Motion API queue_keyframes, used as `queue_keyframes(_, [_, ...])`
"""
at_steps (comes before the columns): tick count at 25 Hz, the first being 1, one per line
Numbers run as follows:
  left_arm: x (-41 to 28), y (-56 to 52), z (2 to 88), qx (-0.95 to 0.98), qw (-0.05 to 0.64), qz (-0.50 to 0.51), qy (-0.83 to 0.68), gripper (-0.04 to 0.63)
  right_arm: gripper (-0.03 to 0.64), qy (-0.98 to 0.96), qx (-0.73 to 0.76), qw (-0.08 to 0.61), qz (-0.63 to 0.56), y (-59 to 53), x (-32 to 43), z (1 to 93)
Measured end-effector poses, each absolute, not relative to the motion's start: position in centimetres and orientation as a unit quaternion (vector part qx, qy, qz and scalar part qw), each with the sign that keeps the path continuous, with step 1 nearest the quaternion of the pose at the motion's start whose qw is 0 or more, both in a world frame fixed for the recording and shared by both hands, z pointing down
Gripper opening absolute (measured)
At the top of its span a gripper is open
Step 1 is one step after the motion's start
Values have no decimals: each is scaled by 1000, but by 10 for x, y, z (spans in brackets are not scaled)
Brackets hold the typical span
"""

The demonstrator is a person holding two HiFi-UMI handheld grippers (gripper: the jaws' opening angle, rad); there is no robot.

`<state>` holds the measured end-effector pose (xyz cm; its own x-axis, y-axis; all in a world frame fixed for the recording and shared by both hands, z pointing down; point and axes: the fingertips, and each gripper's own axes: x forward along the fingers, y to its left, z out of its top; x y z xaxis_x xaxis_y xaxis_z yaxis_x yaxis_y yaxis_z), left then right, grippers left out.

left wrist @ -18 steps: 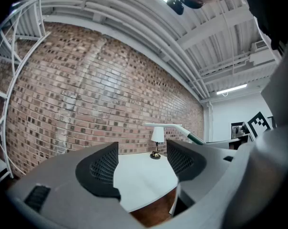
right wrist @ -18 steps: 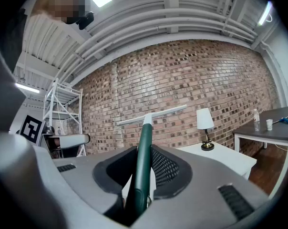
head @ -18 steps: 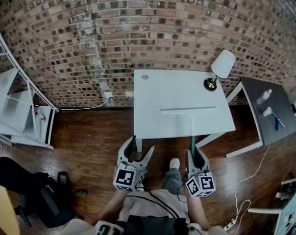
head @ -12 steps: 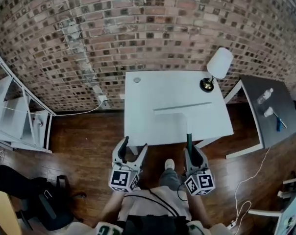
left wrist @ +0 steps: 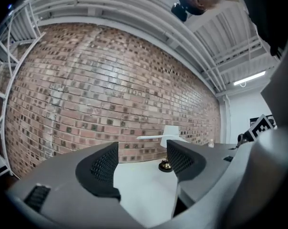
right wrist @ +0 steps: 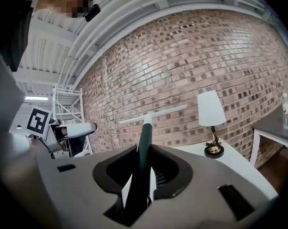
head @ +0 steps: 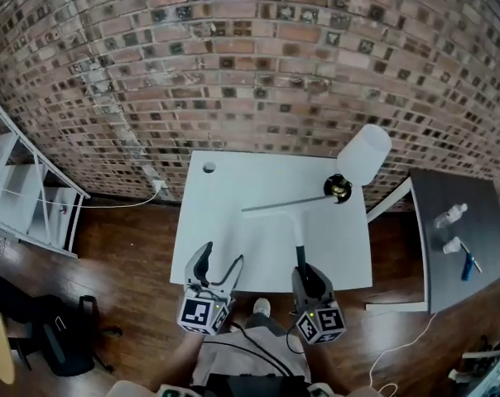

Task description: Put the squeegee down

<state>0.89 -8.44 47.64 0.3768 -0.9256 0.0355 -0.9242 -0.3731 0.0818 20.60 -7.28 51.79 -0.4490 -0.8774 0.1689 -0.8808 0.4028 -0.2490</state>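
Right gripper (head: 302, 271) is clamped tight on the dark green handle of the white-bladed T-shaped squeegee (head: 298, 231). In the right gripper view the handle (right wrist: 144, 142) runs straight up between the two black jaws, and both pads press on it. The squeegee is not set down. It is held off the surface over the near half of the white rectangular table (head: 225, 230), with its long blade crosswise at the far end, tilted slightly up to the right. In the head view the blade's right tip lines up with the brass base of the white-shaded table lamp (head: 362, 157). Contact there can't be told. In the right gripper view the blade sits left of the lamp shade (right wrist: 210, 108) and apart from it.

Left gripper (head: 219, 263) hovers at the table's near edge, beside the right one and apart from it. Its jaws stand wide apart and hold nothing; the left gripper view (left wrist: 143, 161) shows only bare tabletop and the lamp base in the gap.

Red-brown brick wall (head: 233, 73) stands behind the table, over a dark wooden plank floor (head: 126, 255). A dark grey side table (head: 461, 188) is to the right, with small bottles and a blue tool on it. A white metal shelf frame (head: 26, 188) is at far left, with a black bag (head: 60, 337) on the floor below it.
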Motion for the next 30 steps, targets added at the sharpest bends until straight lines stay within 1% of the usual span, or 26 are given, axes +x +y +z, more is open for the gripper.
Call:
queue_keyframes(3, [24,-100,475,823,38,7,-566,318,115,-836,517,6,182,-96,218,531])
queue_keyframes(8, [27,-125,487,818,46,19,-574,318,115,-818,529,-6,229,-130,227,557])
queue_keyframes(13, [30,-149,485,822,53,25,-566,318,115,-785,545,-6,295,-174,227,611])
queue_keyframes(16, [30,-154,493,821,62,37,-566,318,115,-778,541,22,320,-210,221,652])
queue_keyframes(20, [26,-155,494,815,85,48,-571,318,117,-770,550,72,316,-277,214,702])
queue_keyframes(23, [11,-150,510,807,101,71,-577,318,117,-762,549,104,328,-318,205,737])
queue_keyframes(26, [-3,-153,515,791,129,73,-594,318,117,-747,558,129,338,-355,198,762])
queue_keyframes(30, [-18,-154,521,783,129,79,-603,318,117,-720,582,157,344,-380,197,787])
